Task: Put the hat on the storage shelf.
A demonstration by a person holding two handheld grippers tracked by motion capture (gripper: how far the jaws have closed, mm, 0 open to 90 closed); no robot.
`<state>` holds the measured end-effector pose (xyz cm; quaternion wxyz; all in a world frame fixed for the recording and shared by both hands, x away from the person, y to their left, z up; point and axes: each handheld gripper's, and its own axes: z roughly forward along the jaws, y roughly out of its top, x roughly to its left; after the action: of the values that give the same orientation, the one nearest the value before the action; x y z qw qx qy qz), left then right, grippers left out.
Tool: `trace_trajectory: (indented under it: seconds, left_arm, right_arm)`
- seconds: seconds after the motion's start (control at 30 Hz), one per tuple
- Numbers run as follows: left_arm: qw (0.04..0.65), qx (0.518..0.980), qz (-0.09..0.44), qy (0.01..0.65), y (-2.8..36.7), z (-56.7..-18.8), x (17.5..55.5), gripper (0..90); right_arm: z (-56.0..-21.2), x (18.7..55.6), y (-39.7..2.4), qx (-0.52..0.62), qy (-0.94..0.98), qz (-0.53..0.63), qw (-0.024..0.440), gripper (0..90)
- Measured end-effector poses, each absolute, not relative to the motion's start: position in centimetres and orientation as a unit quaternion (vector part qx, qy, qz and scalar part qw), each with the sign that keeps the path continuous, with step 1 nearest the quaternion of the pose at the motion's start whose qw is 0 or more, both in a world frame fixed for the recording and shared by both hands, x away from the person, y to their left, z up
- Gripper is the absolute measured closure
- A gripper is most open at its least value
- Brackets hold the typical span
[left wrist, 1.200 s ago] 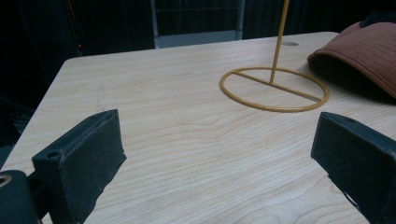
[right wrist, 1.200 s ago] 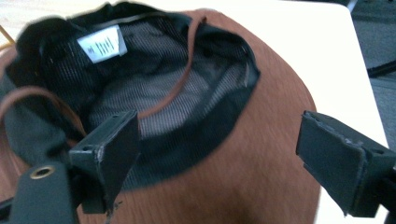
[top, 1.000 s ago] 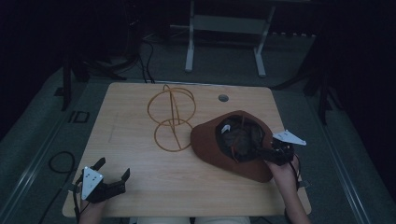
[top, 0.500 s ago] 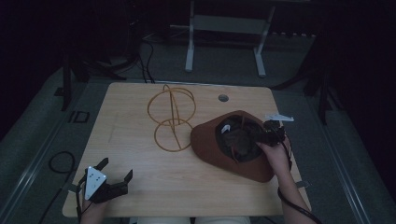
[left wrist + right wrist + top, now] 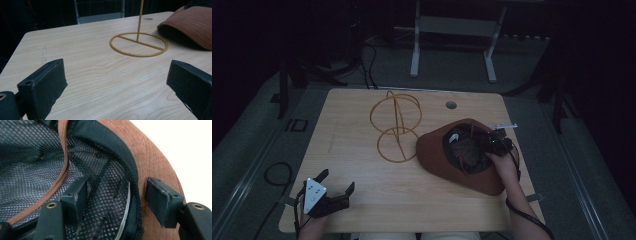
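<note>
Where the tabletop met the person's near edge, the left gripper rested at the left corner with its jaws spread wide and nothing between them. In the left gripper view the left gripper framed bare wood, with the wire stand beyond and the hat at far right.

Farther in and to the right, the right hand held the right gripper at the hat, which lay upside down on the right half of the tabletop, crown opening upward. In the right gripper view the right gripper straddled the hat's edge: one jaw sat inside against the black mesh lining, the other outside over the brown brim. The jaws were parted, not yet pressed onto the fabric.

Beyond the hat, at mid-table, the yellow wire stand stood upright, its ring base just beside the brim. A small round hole marked the far side of the tabletop.
</note>
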<state>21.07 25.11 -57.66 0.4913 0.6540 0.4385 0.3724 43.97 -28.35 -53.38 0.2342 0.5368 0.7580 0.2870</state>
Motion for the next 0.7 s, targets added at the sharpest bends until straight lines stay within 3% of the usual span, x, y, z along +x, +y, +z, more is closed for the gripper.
trace_trajectory:
  seconds: [0.37,0.53,0.7]
  left_arm:
    - [0.492,0.654,0.369,0.441,25.0,-57.7,21.0,2.9]
    - [0.488,0.655,0.368,0.444,25.1,-57.7,21.1,2.9]
    - [0.489,0.656,0.365,0.444,25.0,-57.8,21.3,2.9]
  right_arm:
    - [-55.1,43.6,-26.2,0.522,0.766,0.217,0.306,49.1]
    - [-55.0,43.4,-26.5,0.527,0.754,0.199,0.338,78.1]
    - [-54.6,42.9,-27.6,0.539,0.736,0.229,0.338,83.4]
